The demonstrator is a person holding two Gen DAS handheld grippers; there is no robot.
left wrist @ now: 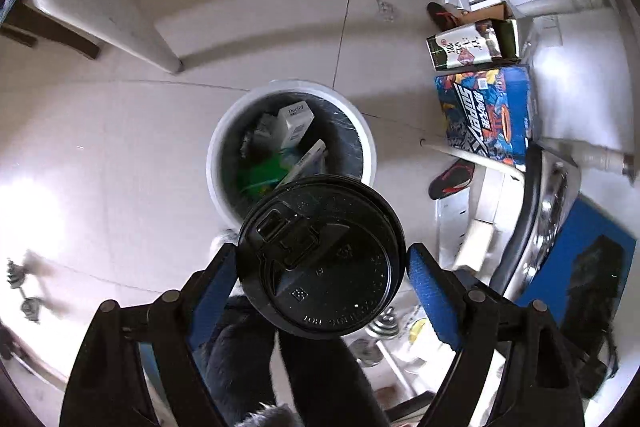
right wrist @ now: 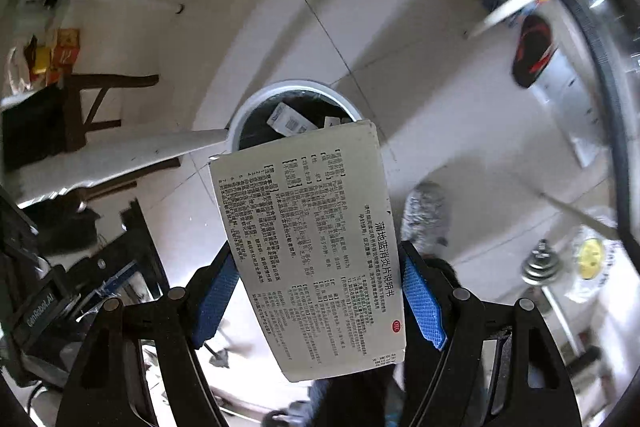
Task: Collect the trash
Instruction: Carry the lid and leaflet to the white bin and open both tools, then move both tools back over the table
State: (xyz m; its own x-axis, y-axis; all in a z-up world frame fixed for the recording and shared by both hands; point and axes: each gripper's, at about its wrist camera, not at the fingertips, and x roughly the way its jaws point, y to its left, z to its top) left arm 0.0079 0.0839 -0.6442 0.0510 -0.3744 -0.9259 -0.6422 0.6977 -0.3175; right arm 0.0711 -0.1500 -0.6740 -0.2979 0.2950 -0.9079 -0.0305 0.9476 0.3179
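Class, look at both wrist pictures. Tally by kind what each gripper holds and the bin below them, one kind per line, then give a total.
Black cup lids, in the left gripper: 1
Printed boxes, in the right gripper: 1
White bins with a black liner: 1
Total: 3

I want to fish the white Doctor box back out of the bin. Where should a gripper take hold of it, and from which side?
Probably from straight above, on its upper end. The white Doctor box stands tilted in the lined trash bin, that end poking clear of the other rubbish. Close the fingers across its two broad faces; its lower part is buried and the bin wall blocks any sideways approach.
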